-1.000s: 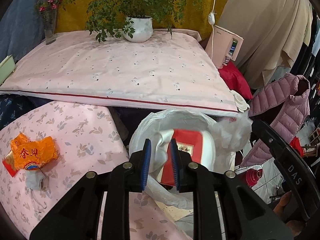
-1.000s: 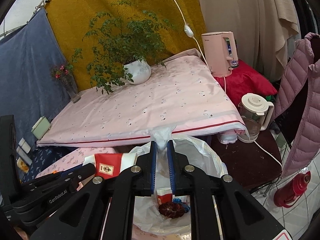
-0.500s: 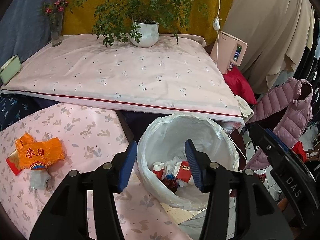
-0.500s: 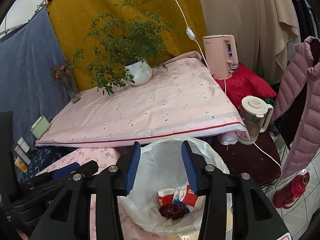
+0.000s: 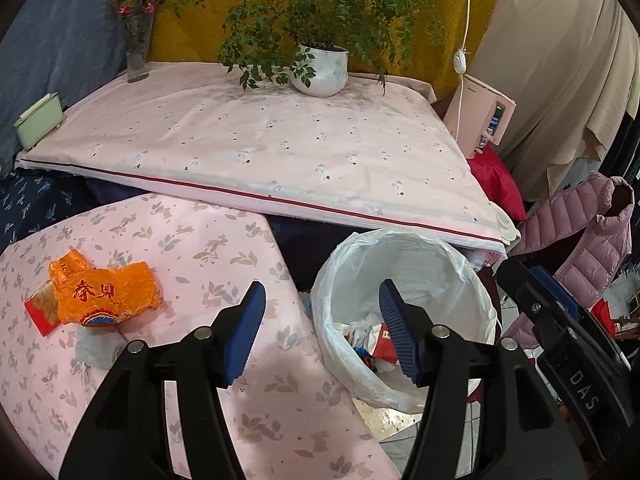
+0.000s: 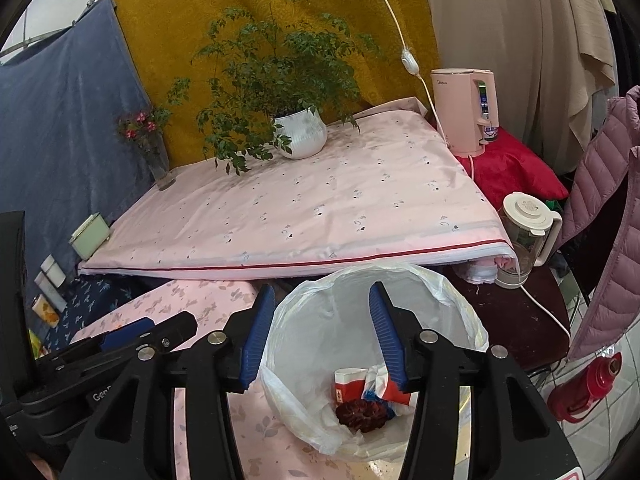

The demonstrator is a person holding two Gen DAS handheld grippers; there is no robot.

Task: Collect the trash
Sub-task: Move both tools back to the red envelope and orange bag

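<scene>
A bin lined with a white plastic bag (image 5: 472, 280) (image 6: 460, 308) stands beside a low table with a pink leaf-print cloth (image 5: 200, 248). Inside lie a red-and-white carton (image 6: 352, 380), crumpled white paper and a dark clump (image 6: 360, 414). My left gripper (image 5: 322, 300) hangs over the bin's left rim, jaws opening, nothing between them. Above the bin mouth my right gripper (image 6: 322, 300) is also opening and empty. An orange wrapper (image 5: 104, 294) lies on the cloth at left, over a red packet (image 5: 40, 312), with a grey crumpled scrap (image 5: 96, 348) beside it.
A higher table with a pink cloth (image 5: 260, 140) carries a potted plant (image 5: 320, 70), a flower vase (image 5: 138, 60) and a green box (image 5: 40, 120). A pink kettle (image 6: 466, 116), a blender jug (image 6: 524, 236), a red thermos (image 6: 584, 388) and a mauve jacket (image 6: 616, 216) crowd the right.
Both grippers opened and let go: the left dropped the red-and-white carton with paper into the bin, the right released the bag's rim. Both views drew back slightly.
</scene>
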